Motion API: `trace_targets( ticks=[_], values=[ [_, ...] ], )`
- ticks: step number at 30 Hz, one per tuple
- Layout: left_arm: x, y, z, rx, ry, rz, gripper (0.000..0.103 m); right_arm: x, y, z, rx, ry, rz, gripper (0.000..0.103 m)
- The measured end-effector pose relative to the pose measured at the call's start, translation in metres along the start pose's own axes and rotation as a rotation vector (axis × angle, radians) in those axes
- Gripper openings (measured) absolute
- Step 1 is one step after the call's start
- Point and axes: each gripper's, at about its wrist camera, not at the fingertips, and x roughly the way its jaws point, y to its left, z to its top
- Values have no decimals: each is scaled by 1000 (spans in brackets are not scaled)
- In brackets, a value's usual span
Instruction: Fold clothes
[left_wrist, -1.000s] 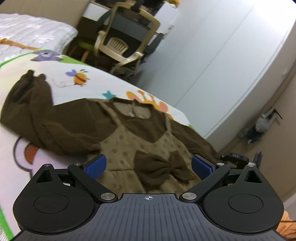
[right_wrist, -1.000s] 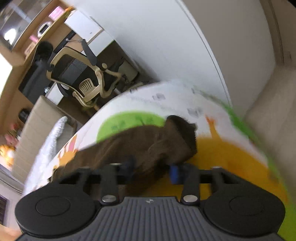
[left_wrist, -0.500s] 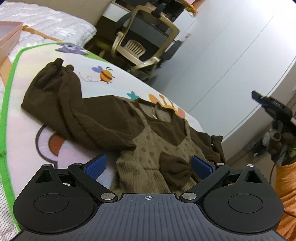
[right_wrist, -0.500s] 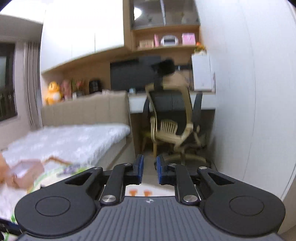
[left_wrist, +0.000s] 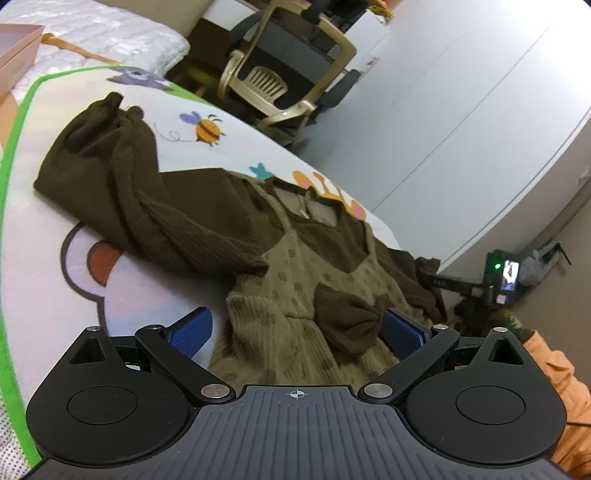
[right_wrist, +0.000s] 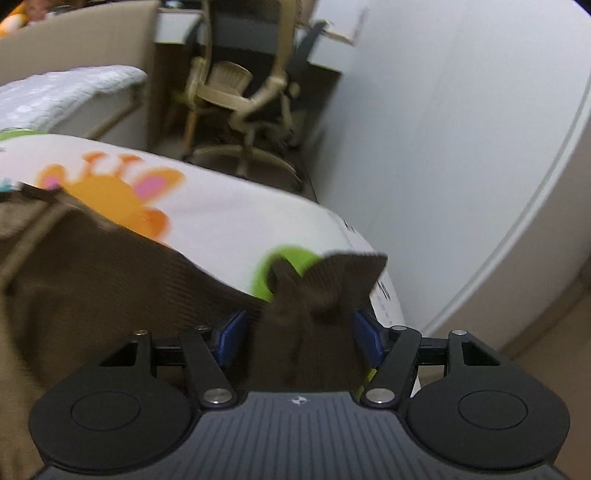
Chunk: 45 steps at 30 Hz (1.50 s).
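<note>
A brown long-sleeved dress (left_wrist: 280, 266) with a tan dotted front and a dark bow (left_wrist: 347, 317) lies flat on the cartoon-printed mat (left_wrist: 74, 229). One sleeve (left_wrist: 122, 173) stretches towards the mat's far left corner. My left gripper (left_wrist: 297, 325) hovers open over the waist, its blue pads either side of the bow. In the right wrist view the other sleeve's cuff (right_wrist: 325, 280) stands up between the pads of my right gripper (right_wrist: 299, 332). Its jaws are opening, and a gap shows beside the left pad.
The mat's right edge (right_wrist: 384, 295) drops off towards a white wardrobe (left_wrist: 461, 110). An office chair (left_wrist: 280, 70) stands beyond the far edge. A quilted bed cover (left_wrist: 103, 33) and a pink box (left_wrist: 18, 48) lie at far left. An orange sleeve (left_wrist: 554, 387) is at lower right.
The right gripper, shut on the sleeve a second ago, swung up shut and empty towards the room. It is now back down over the cuff with wider jaws. The left gripper hardly moved.
</note>
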Motion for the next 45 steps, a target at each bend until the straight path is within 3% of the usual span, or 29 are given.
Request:
trace_targets(
  ticks=[3,4,7,10,15,20,24,26,28,31,35,38,41,45],
  values=[
    [0,4,0,-11,4,11,101,1,-33,-8,113,-1,37,21],
    [2,5,1,-14,7,14,101,-4,-45,-8,163,-13,50,12],
    [8,6,2,-20,19,19,101,-34,-71,3,254,-105,76,11],
    [16,2,1,-15,36,14,101,-78,-67,31,251,-245,142,10],
    [20,-6,-2,0,49,-1,101,-146,-11,74,147,-429,390,10],
    [14,-3,-4,-12,40,-6,101,-160,82,79,-34,-429,605,10],
    [8,3,-6,-33,29,-16,101,-140,149,61,-195,-292,747,11],
    [6,5,-6,-40,28,-14,101,-133,172,44,-260,-222,779,17],
    [7,7,-5,-43,29,-4,101,-126,179,40,-269,-193,813,48],
    [8,8,-3,-44,27,20,101,-126,169,41,-219,-201,860,71],
    [10,5,1,-29,13,55,101,-123,114,57,-12,-211,902,82],
    [12,-7,8,2,-2,54,101,-112,67,42,187,-178,902,86],
    [18,-33,18,72,-11,15,101,-89,39,12,304,-121,904,88],
    [39,-72,36,170,-15,-82,101,-45,21,-26,456,7,909,97]
  ],
)
